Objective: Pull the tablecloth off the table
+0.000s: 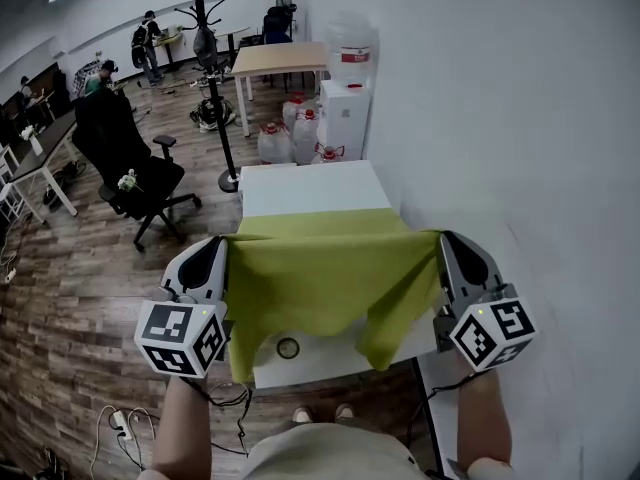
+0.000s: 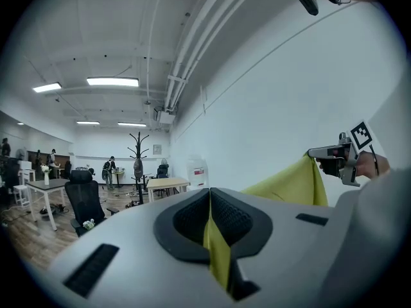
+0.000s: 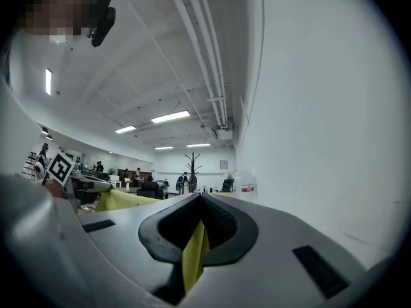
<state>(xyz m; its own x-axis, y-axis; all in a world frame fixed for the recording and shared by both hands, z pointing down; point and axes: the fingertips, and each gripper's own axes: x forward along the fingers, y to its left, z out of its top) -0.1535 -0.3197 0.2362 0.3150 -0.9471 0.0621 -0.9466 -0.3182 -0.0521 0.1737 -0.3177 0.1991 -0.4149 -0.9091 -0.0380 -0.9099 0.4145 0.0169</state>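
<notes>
1. Jaws of the left gripper (image 2: 210, 220) are pressed together on a thin fold of the yellow-green tablecloth (image 2: 218, 252). The fabric shows as a narrow upright strip between the ribbed black pads (image 2: 189, 217).
2. The right gripper (image 3: 199, 226) is clamped the same way, with a flat yellow-green strip caught between its dark grooved pads (image 3: 221, 226).
3. Each gripper has a smooth grey shell and carries a cube with black-and-white square markers, the left cube (image 1: 182, 336) and the right cube (image 1: 492, 333).
4. In the head view the soft, matte cloth spans from one gripper's tip to the other. Diagonal creases run through it, and its wavy lower hem droops over the near part of the table (image 1: 312, 188).
5. The table is a smooth white rectangle set against a plain white wall (image 1: 520, 118). Its far half is bare, and a round cable hole (image 1: 288, 347) sits just below the hem.
6. Farther off, on wood-plank flooring (image 1: 70, 288), stand a black office chair (image 1: 130, 158), a black branching coat stand (image 1: 212, 68) and a white water dispenser (image 1: 345, 108).
</notes>
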